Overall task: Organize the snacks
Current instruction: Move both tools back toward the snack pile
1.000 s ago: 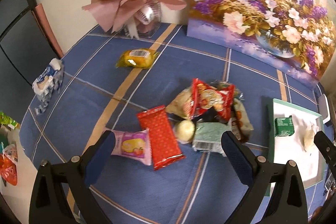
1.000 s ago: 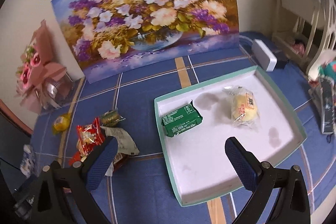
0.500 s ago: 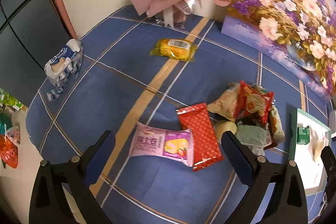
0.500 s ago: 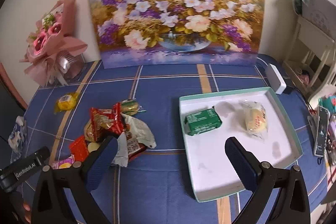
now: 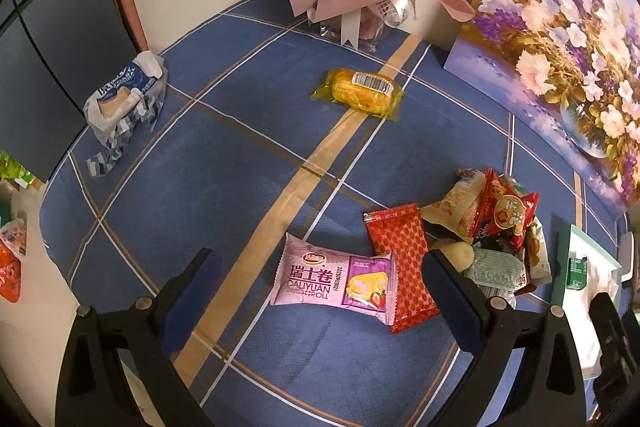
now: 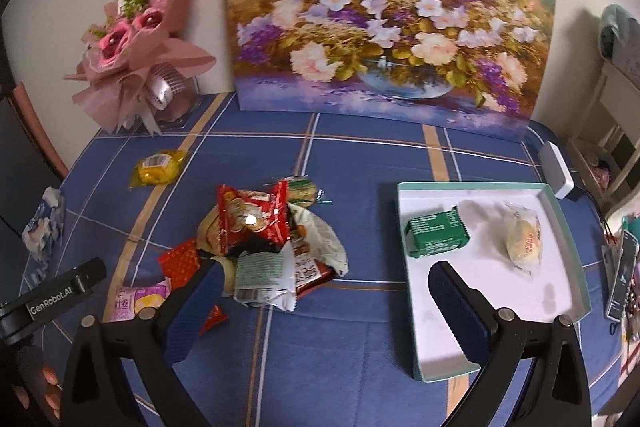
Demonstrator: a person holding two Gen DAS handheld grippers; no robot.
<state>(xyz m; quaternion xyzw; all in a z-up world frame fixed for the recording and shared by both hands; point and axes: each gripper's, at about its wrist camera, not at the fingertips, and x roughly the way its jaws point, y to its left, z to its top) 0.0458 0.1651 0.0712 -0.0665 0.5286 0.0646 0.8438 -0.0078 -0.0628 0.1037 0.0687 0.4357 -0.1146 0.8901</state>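
Clearly the pink Swiss roll packet on the blue counter, its right end touching the red wafer packet, looks light, soft and slippery; pinching across its middle seems safest. The left claw is wide open above it, the right claw open and empty. Compared with a second ago, the left view has swung left, bringing the packet between the fingers.

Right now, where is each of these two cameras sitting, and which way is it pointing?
Left wrist: rides the left claw, looking down at the pink Swiss roll packet; only its open fingers show.
Right wrist: rides the right claw, facing the flower painting, between snack pile and tray; its open fingers and the left claw's body show.
Shared: pile, tray, yellow cake packet, bouquet.
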